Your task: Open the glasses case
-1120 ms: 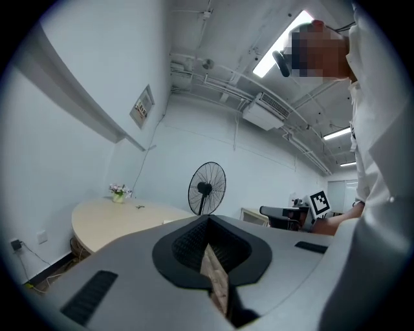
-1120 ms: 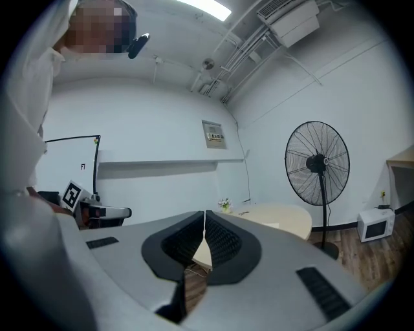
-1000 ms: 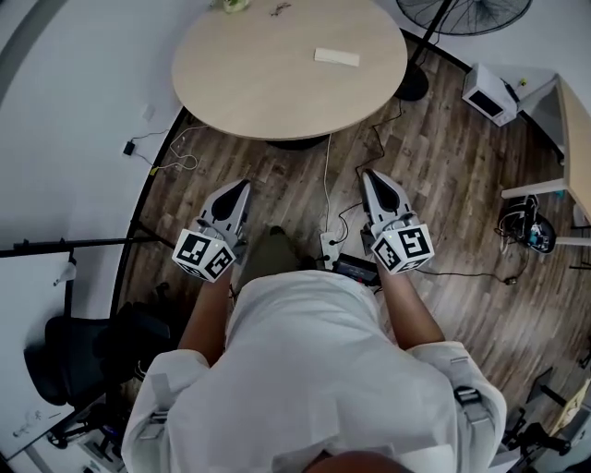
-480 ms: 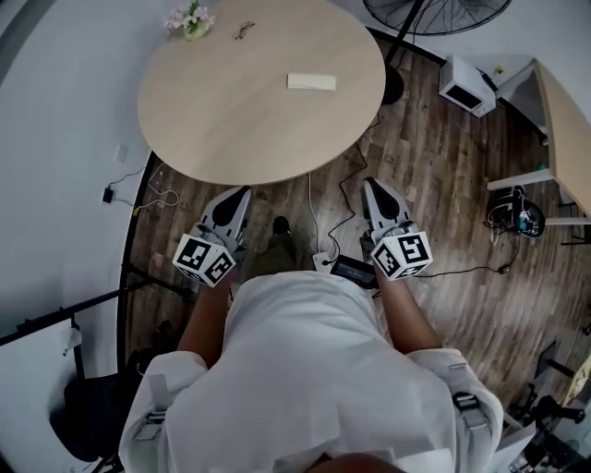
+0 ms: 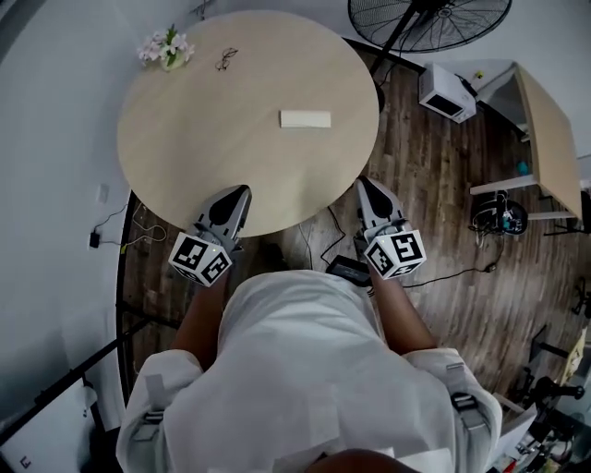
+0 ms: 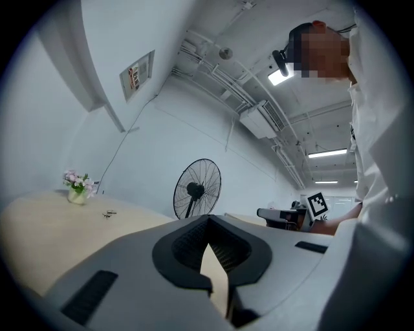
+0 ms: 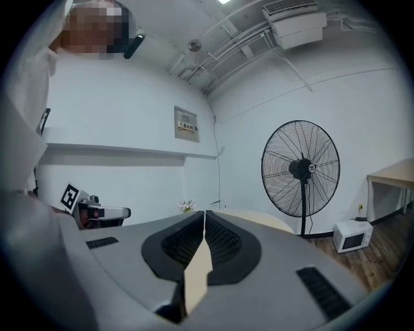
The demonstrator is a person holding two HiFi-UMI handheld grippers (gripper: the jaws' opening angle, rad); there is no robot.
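Head view, glasses case: the pale, flat glasses case (image 5: 306, 118) lies shut on the round table (image 5: 185, 157), right of the middle and nearer the far rim than your side.
Head view, left gripper: your left gripper (image 5: 242, 191) is over the near rim of the round table, nose towards the glasses case and well apart from it.
Head view, right gripper: your right gripper (image 5: 362, 181) is at the near right rim, just off the tabletop and above the wooden floor (image 5: 434, 212), also well short of the glasses case.
Head view, other things: a pair of glasses (image 5: 226, 59) and a small pot of flowers (image 5: 164, 46) sit near the far left rim. A standing fan (image 5: 429, 23), a white box (image 5: 441, 92) and a second table (image 5: 540, 139) are to the right.
Left gripper view, jaws: they are clenched, tips touching, with nothing between them.
Left gripper view, scene: you see the tabletop with the flowers and the glasses to the left, the fan beyond, and the marker cube of your right gripper at the right.
Right gripper view, jaws: they are pressed together along their tips and grasp nothing.
Right gripper view, scene: the fan and the white box stand to the right. The flowers are small, just above the jaw tips. The glasses case cannot be made out here.
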